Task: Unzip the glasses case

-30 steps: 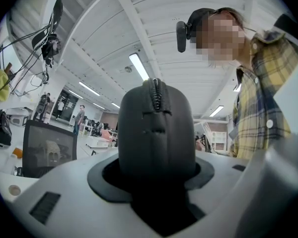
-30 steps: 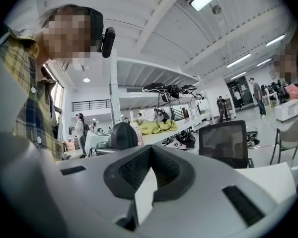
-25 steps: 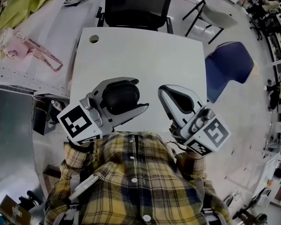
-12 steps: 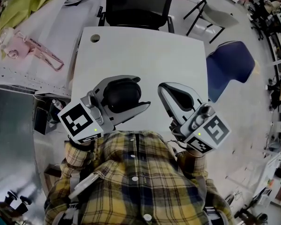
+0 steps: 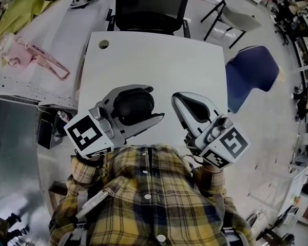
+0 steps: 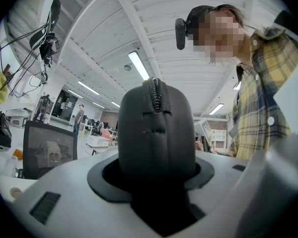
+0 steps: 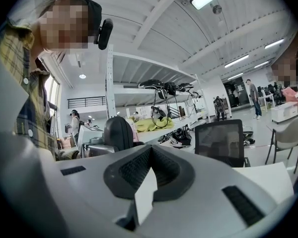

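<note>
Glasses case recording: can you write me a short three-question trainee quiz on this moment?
1. True or false: the right gripper is shut with nothing between its jaws.
2. In the left gripper view, the zipper on the end of the glasses case looks: A) pulled open, B) closed, C) torn off.
3. Fill in: the left gripper is shut on the ____.

Key: 1 true; 2 B; 3 glasses case.

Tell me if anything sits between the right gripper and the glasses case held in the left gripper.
Nothing visible does. The glasses case is clamped in the left gripper, and the shut, empty right gripper hangs beside it. In the head view only bare white table shows in the gap between them.
</note>
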A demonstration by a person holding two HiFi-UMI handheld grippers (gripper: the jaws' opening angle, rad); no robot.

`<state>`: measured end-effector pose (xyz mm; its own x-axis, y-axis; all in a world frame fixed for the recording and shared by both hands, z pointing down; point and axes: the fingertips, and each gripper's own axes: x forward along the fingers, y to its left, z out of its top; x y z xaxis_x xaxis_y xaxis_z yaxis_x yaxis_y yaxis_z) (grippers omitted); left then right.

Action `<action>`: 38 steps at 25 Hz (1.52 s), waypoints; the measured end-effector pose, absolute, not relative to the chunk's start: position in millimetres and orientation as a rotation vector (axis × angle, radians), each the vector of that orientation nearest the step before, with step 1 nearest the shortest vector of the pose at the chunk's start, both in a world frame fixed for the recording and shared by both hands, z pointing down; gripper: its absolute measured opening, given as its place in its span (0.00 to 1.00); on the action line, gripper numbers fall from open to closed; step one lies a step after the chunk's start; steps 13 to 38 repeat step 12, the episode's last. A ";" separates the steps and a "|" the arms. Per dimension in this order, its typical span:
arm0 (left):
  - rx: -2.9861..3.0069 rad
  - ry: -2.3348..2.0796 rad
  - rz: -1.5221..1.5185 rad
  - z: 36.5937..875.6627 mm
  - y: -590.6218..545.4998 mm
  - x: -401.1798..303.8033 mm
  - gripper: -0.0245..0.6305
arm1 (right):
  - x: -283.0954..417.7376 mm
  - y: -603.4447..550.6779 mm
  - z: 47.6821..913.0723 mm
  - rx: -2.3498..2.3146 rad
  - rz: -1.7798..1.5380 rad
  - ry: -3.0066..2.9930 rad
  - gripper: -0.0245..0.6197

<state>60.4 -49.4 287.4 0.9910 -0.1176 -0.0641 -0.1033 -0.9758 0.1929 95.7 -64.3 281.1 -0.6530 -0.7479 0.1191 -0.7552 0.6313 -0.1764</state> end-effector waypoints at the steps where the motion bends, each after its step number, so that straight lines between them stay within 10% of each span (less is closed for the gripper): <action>1: 2.944 -0.166 -0.111 287.4 -49.6 60.6 0.42 | 95.9 -64.4 281.5 1.293 0.333 -2.807 0.04; 38: 2.938 -0.166 -0.120 287.6 -50.3 61.1 0.41 | 92.5 -64.3 284.6 1.258 0.339 -2.811 0.04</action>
